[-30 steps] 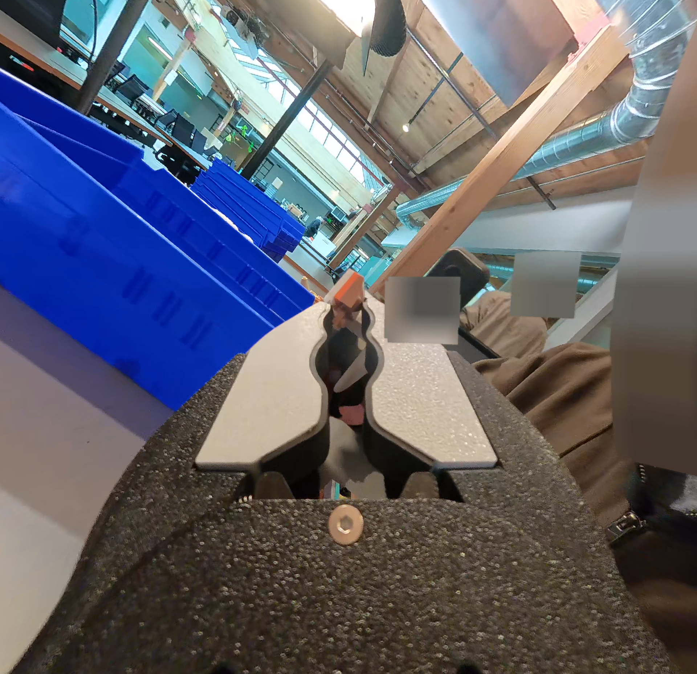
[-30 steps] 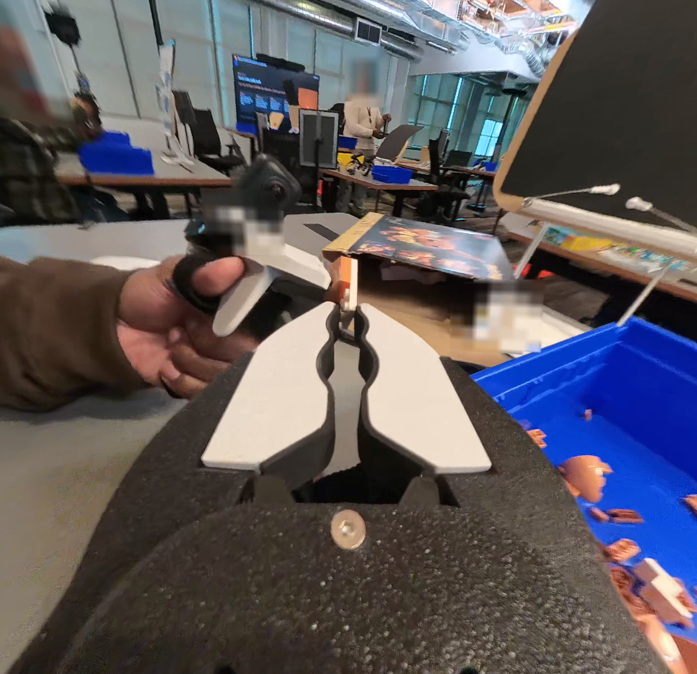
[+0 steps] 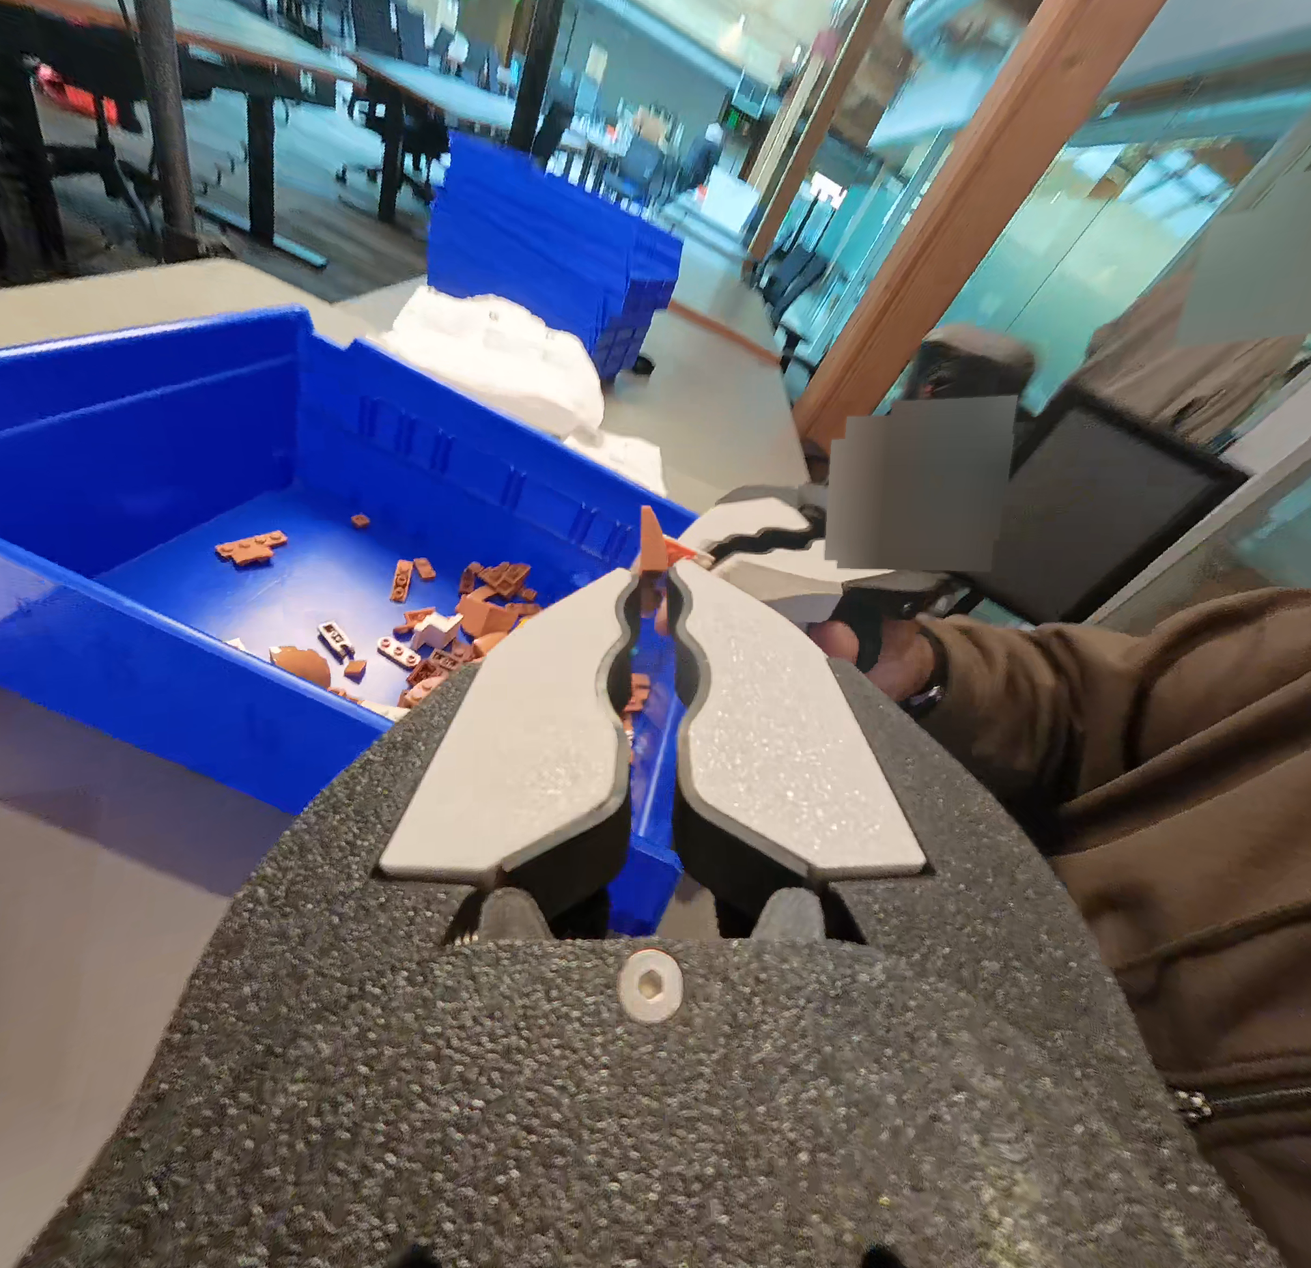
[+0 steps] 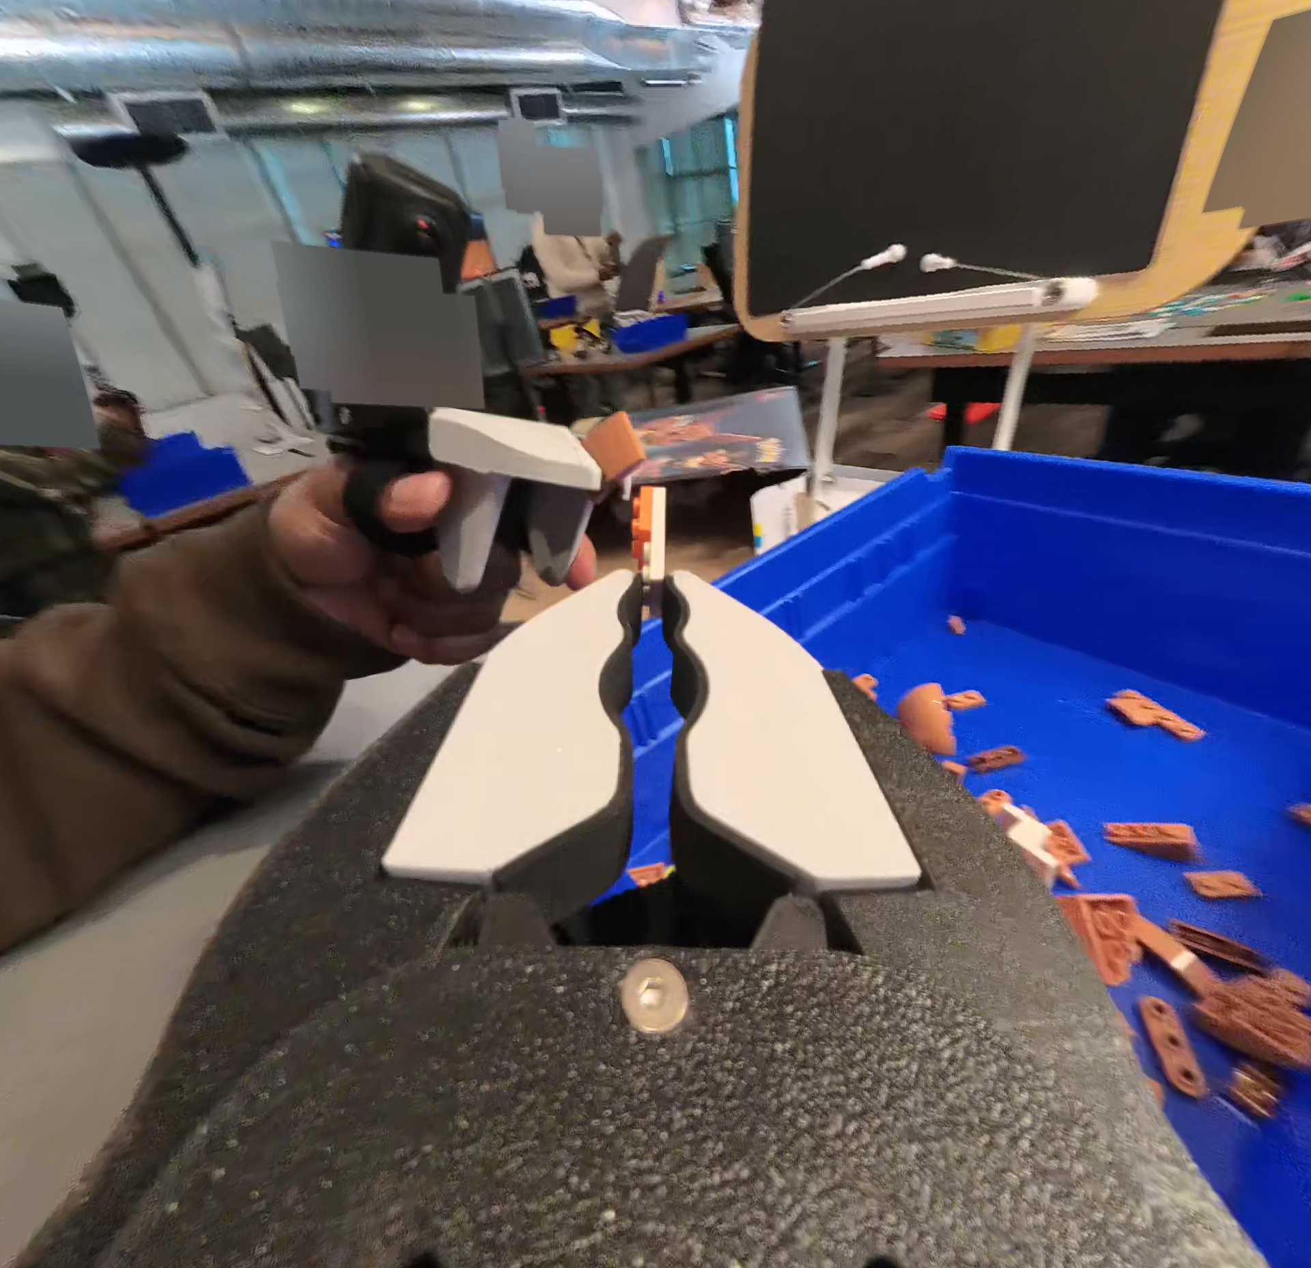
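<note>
Gripping: left gripper [image 3: 651, 575] clenches a brown wedge-shaped brick [image 3: 650, 547] at its fingertips, the piece sticking up past them.
Right gripper [image 4: 653, 580]: fingers pinched on a thin orange-and-white brick stack [image 4: 650, 533], which stands upright beyond the tips.
Meeting point: seen from the right wrist, the brown brick [image 4: 614, 444] hangs just above and left of the stack's top, near it; contact cannot be told.
Left of the left fingers: blue bin [image 3: 213, 709] on a grey table [image 3: 106, 950], with loose brown pieces [image 3: 468, 617] scattered on its floor.
Right of the right fingers: the same bin [image 4: 1064, 510], its pieces [image 4: 1149, 837] spread toward the near corner.
Beyond the left fingertips: stacked blue bins [image 3: 553, 248] and white plastic bags [image 3: 496, 361].
Holder: a hand [image 4: 369, 560] in a brown sleeve [image 4: 142, 680] grips the left tool's handle.
Above the right fingertips: black board [image 4: 979, 120] on a stand.
</note>
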Action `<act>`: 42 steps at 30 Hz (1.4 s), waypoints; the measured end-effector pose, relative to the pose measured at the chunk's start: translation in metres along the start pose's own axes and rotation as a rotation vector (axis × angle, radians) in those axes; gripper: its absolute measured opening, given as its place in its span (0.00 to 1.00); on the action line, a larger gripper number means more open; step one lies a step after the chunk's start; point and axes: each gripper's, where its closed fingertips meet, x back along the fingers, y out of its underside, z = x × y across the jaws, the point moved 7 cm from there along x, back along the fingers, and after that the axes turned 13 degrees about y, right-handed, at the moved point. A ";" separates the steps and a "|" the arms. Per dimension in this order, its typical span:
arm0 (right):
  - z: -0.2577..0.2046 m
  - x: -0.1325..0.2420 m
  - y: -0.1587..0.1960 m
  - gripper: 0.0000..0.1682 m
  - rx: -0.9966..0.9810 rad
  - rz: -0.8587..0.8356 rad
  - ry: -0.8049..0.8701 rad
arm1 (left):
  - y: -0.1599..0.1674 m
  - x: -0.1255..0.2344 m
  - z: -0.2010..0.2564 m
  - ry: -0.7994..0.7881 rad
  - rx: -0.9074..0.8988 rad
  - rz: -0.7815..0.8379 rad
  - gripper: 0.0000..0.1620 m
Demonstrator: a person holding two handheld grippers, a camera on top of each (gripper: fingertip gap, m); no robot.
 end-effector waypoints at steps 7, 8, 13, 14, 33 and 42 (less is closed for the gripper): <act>-0.046 0.005 0.010 0.02 0.188 -0.003 -0.191 | 0.023 0.055 0.014 0.062 0.136 0.140 0.04; -0.052 0.006 0.012 0.02 0.232 0.008 -0.198 | 0.033 0.062 0.014 0.006 0.104 0.090 0.04; -0.070 0.006 0.023 0.02 0.419 0.026 -0.175 | 0.087 0.084 0.017 -0.414 -0.341 -0.418 0.04; -0.071 0.005 0.025 0.02 0.436 0.028 -0.170 | 0.097 0.085 0.017 -0.463 -0.413 -0.518 0.04; -0.061 -0.002 0.034 0.02 0.154 -0.050 -0.210 | 0.086 0.087 0.031 -0.387 -0.433 -0.415 0.17; -0.070 0.007 0.025 0.02 0.499 0.153 0.013 | 0.055 0.038 0.054 -0.156 0.021 0.139 0.16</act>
